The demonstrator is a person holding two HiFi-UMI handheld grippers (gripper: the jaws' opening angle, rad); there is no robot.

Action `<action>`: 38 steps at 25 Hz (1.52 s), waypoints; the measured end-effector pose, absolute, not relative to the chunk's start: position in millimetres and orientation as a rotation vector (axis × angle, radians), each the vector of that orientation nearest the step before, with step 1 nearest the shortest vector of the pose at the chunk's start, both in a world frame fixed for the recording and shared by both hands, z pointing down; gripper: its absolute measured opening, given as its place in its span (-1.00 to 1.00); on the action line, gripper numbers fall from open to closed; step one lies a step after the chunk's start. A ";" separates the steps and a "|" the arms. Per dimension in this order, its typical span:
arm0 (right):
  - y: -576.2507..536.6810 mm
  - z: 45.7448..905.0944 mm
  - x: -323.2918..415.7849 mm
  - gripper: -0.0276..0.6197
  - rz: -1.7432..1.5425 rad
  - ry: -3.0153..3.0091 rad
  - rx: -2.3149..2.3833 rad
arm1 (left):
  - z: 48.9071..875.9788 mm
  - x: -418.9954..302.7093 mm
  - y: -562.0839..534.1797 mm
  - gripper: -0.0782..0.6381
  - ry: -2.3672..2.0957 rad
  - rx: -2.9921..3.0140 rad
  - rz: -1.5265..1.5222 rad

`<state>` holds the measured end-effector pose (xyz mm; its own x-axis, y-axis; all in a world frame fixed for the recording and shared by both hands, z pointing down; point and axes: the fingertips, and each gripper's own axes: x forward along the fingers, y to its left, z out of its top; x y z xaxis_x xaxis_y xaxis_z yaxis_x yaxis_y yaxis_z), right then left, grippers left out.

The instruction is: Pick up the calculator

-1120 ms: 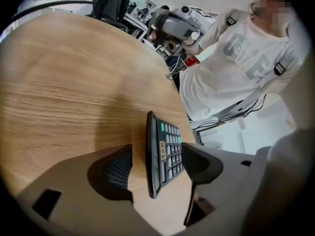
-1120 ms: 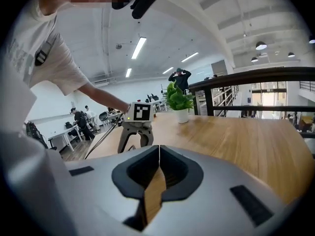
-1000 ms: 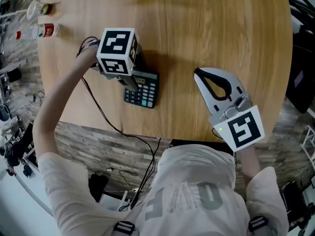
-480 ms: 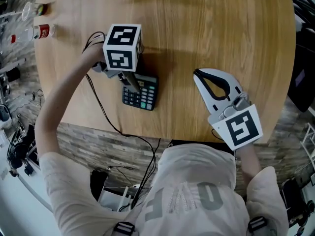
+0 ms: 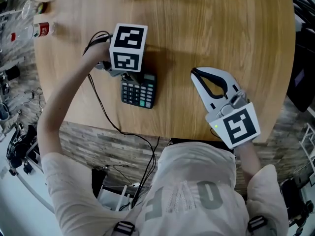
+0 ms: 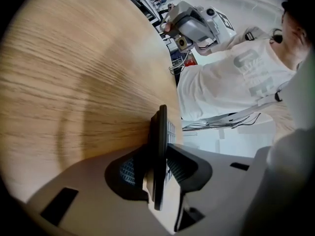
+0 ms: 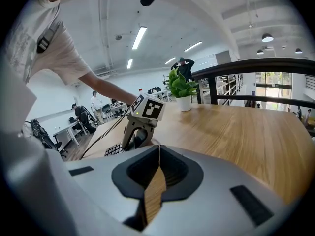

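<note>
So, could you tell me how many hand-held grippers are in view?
2. The left hand-held gripper has just been closing its jaws on the calculator; the right hand-held gripper, shut, hovers over the table's near edge. None looks hidden.

The calculator (image 5: pixel 139 92) is small and black, with rows of dark keys and a few green ones at its lower right. It sits left of centre in the head view, on the table (image 5: pixel 206 28) near its lower edge. Its keys face up and its long side runs almost straight up the frame. Its top end is hidden. In the left gripper view it shows edge-on as a thin dark slab, between the jaws of the left claw (image 6: pixel 158 167), which have just been closing and now press on both faces. Whether it has left the table cannot be told.
</note>
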<state>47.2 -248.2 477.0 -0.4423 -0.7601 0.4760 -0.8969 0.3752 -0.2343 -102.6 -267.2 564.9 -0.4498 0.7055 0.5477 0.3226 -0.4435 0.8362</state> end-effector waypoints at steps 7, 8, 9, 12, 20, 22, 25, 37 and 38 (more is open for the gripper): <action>-251.7 470.2 41.1 -0.85 0.642 -2.369 1.447 | 566.2 -101.8 -271.1 -0.45 1.468 1.559 2.019; -251.1 469.5 39.8 -0.85 0.639 -2.370 1.443 | 564.9 -101.9 -271.2 -0.45 1.460 1.590 2.013; -250.4 468.8 38.6 -0.85 0.636 -2.372 1.438 | 562.6 -101.9 -271.2 -0.45 1.451 1.626 2.007; -248.7 464.0 32.2 -0.85 0.612 -2.387 1.415 | 551.9 -103.0 -271.4 -0.46 1.416 1.750 2.002; -243.2 419.3 14.6 -0.85 0.434 -2.417 1.392 | 512.6 -111.9 -270.9 -0.47 1.241 1.994 2.052; -244.0 405.2 15.8 -0.85 0.399 -2.406 1.431 | 497.3 -110.2 -272.4 -0.47 1.161 2.078 2.052; -243.2 388.4 21.5 -0.85 0.362 -2.367 1.531 | 477.3 -100.8 -272.3 -0.47 1.036 2.213 2.040; -228.7 306.3 -6.8 -0.85 0.087 -2.302 1.636 | 360.9 -76.5 -274.9 -0.47 0.234 2.956 1.563; -228.5 301.1 -7.1 -0.85 0.086 -2.307 1.653 | 348.9 -74.7 -277.4 -0.47 0.115 3.025 1.494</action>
<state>-7.1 -228.5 301.1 -0.2919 -0.9157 0.2763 -0.9336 0.3355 0.1255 -74.7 -277.4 348.9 0.6116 -0.0424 0.7900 0.1631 -0.9703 -0.1784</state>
